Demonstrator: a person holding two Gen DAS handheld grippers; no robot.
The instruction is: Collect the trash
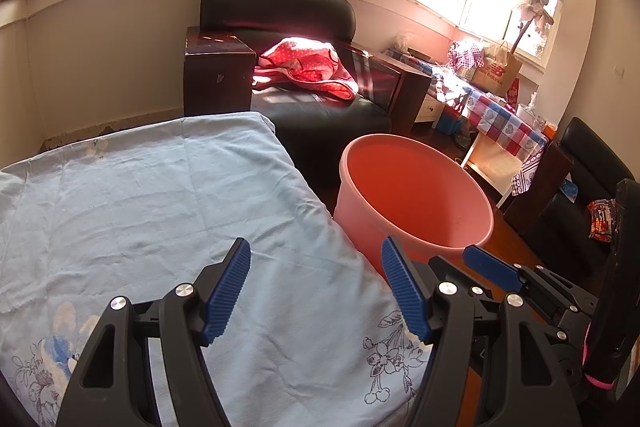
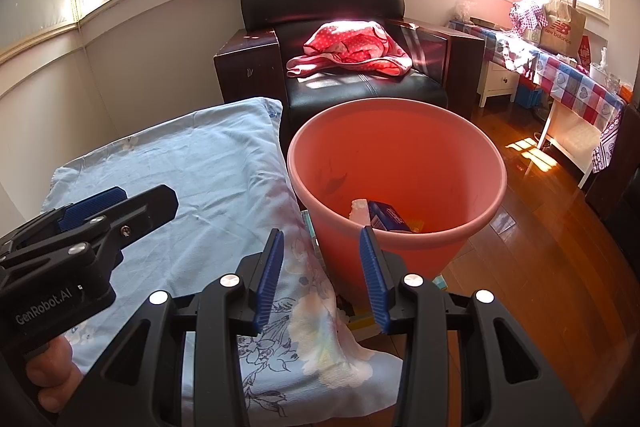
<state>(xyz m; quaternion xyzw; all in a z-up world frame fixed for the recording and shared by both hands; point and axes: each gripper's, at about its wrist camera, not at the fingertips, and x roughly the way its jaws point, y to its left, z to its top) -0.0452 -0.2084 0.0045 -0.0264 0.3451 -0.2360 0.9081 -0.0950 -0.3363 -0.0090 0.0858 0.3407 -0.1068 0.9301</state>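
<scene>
A pink plastic bin [image 2: 400, 163] stands on the wood floor beside a table covered with a light blue floral cloth [image 2: 180, 187]. Inside the bin lie a blue box [image 2: 386, 217] and a white crumpled scrap [image 2: 360, 211]. My right gripper [image 2: 322, 275] is open and empty, above the cloth's edge and the bin's near rim. My left gripper [image 1: 316, 287] is open and empty over the cloth [image 1: 160, 207], with the bin [image 1: 416, 199] to its right. The left gripper also shows in the right wrist view [image 2: 120, 203]. The right gripper shows in the left wrist view [image 1: 492, 267].
A black armchair [image 2: 360, 39] with a red polka-dot cloth [image 2: 352, 47] stands behind the bin. A side table with a checked cloth [image 2: 568, 75] and a paper bag [image 2: 560, 27] stands at the right. Flat items lie on the floor under the bin's near side [image 2: 360, 323].
</scene>
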